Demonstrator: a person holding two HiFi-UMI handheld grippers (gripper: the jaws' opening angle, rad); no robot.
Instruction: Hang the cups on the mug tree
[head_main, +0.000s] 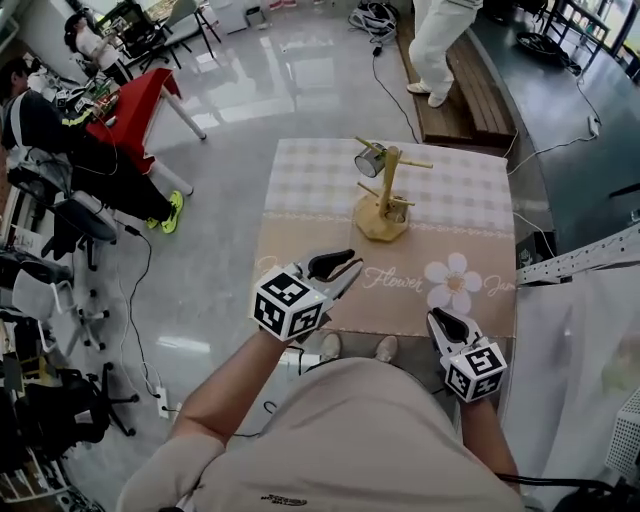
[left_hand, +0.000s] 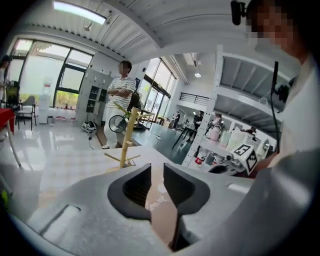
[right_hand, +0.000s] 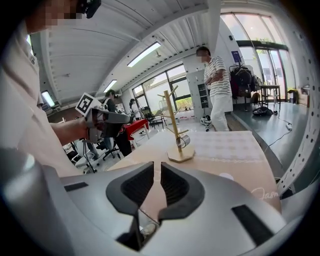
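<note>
Grey left gripper (head_main: 350, 266): jaws closing, nothing between; hovered over near edge of table (head_main: 300, 200), likely idle since no loose cup was visible. Wooden mug tree (head_main: 384, 205), mid-table: steel cup (head_main: 370, 160) hung on left peg. Right gripper (head_main: 438, 320): jaws narrowly parted, empty, parked low beside body.

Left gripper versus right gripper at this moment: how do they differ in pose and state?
The left gripper is held over the near left part of the table, angled toward the mug tree; the right gripper sits back at the table's near edge. The left gripper's jaws are closing; the right gripper's stand a narrow gap apart. Both are empty.
</note>
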